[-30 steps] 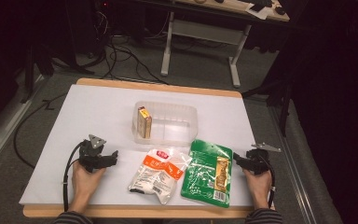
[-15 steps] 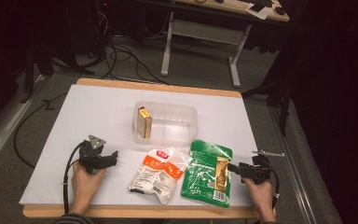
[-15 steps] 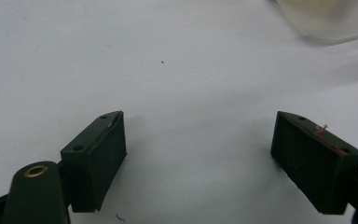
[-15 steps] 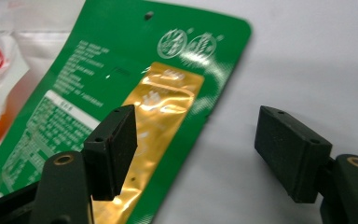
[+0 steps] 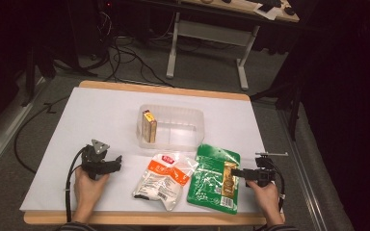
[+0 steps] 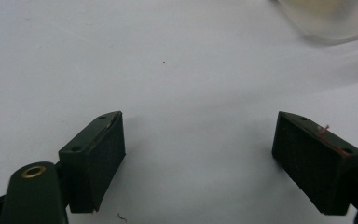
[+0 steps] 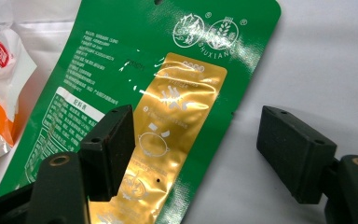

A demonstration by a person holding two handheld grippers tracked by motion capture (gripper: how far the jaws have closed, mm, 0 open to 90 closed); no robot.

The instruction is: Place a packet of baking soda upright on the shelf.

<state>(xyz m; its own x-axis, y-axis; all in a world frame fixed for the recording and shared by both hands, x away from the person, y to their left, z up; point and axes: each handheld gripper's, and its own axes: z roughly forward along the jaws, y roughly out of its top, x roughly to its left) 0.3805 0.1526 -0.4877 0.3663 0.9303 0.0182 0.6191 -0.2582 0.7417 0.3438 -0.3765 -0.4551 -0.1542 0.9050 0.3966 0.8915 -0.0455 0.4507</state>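
High view: the right gripper (image 5: 238, 172) points at the right edge of a green pouch (image 5: 215, 178) lying flat on the white table (image 5: 101, 120), beside an orange-and-white packet (image 5: 161, 180).

Left gripper view: the left gripper (image 6: 198, 151) stands spread wide over bare tabletop.

Right gripper view: jaws, just opening, straddle the pouch's (image 7: 168, 93) edge without pinching it.

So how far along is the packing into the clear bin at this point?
Done: one yellow box stands inside the clear bin. In hand: the right gripper, whose jaws have just been opening, is at the edge of the green pouch, with that edge between them but not gripped. Left: the green pouch and the orange-and-white pouch both lie flat on the table. The left gripper rests open, holding nothing.
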